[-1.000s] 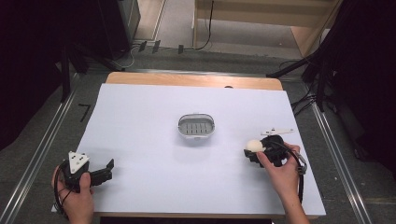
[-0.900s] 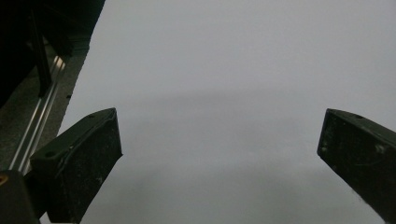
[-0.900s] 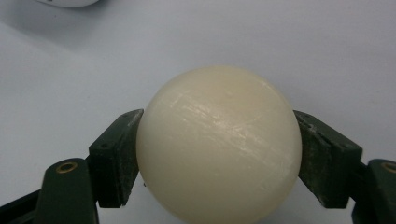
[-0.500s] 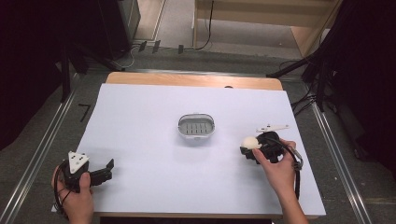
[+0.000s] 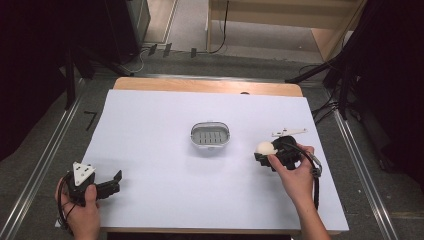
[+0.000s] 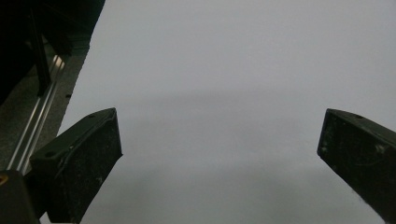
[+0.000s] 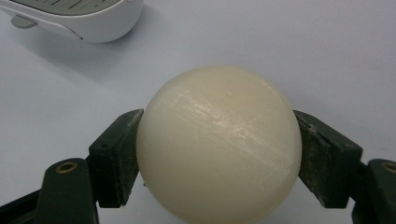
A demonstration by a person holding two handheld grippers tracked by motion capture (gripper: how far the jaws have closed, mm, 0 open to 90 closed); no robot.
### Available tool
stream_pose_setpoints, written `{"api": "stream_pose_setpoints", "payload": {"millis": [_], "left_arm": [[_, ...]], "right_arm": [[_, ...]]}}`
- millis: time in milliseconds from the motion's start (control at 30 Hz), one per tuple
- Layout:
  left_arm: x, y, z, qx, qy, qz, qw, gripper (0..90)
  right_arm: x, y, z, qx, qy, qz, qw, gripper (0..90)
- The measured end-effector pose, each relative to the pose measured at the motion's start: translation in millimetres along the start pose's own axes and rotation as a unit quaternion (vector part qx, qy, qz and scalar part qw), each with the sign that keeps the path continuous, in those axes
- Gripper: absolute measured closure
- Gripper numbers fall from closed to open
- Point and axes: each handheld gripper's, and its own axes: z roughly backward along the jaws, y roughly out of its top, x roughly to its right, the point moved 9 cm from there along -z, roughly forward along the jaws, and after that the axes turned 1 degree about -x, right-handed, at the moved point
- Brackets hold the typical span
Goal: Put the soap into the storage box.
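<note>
A: Where is the cream ball (image 7: 218, 144) right now?

B: Clamped between the two black jaws of the right gripper (image 7: 218, 154). In the right gripper view one jaw presses each side of it, and it bulges out above and in front of them. From the high view the ball (image 5: 265, 147) sits at the gripper's left tip, on the right part of the white sheet (image 5: 160, 125), low over it; I cannot tell whether it touches the sheet.

A: And the white soap dish (image 5: 211, 135)?

B: Near the middle of the sheet, to the left of the ball and a little farther away, apart from it. In the right gripper view its rim (image 7: 79, 18) shows beyond the ball at the upper left.

A: The other tool?

B: The left gripper (image 5: 111, 183) is at the near left corner of the sheet, held in the person's left hand (image 5: 82, 215). Its jaws stand wide apart with bare sheet between them, well away from ball and dish.
</note>
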Motion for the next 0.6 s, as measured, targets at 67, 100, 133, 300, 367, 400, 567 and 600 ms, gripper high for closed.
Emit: {"api": "stream_pose_setpoints", "payload": {"millis": [67, 100, 133, 300, 367, 400, 567, 600], "left_arm": [[0.0, 0.0, 0.1, -0.001, -0.001, 0.001, 1.0, 0.1], [0.0, -0.1, 0.1, -0.001, -0.001, 0.0, 1.0, 0.1], [0.0, -0.1, 0.2, -0.001, -0.001, 0.0, 1.0, 0.1], [-0.1, 0.0, 0.0, -0.001, -0.001, 0.002, 1.0, 0.1], [-0.1, -0.1, 0.0, -0.001, -0.001, 0.001, 1.0, 0.1], [-0.2, -0.1, 0.0, -0.001, -0.001, 0.001, 1.0, 0.1], [-0.2, -0.1, 0.0, -0.002, -0.001, 0.001, 1.0, 0.1], [-0.3, -0.1, 0.0, -0.002, -0.001, 0.001, 1.0, 0.1]], "right_arm": [[-0.8, 1.2, -0.6, 0.0, 0.0, 0.002, 1.0, 24.3], [-1.2, 1.7, -0.9, 0.0, 0.001, 0.002, 1.0, 24.3], [-1.6, 2.4, -1.2, -0.001, 0.001, 0.0, 1.0, 24.3], [-2.0, 7.4, -0.6, -0.001, 0.003, 0.005, 1.0, 24.4], [-2.6, 10.1, -0.1, 0.0, 0.002, 0.005, 1.0, 24.4], [-2.8, 11.5, 0.4, 0.001, 0.003, 0.005, 1.0, 24.3], [-6.5, 17.0, 1.4, 0.004, 0.006, 0.006, 1.0, 24.4], [-7.7, 17.7, 1.0, 0.004, 0.008, 0.006, 0.9999, 24.4]]}}
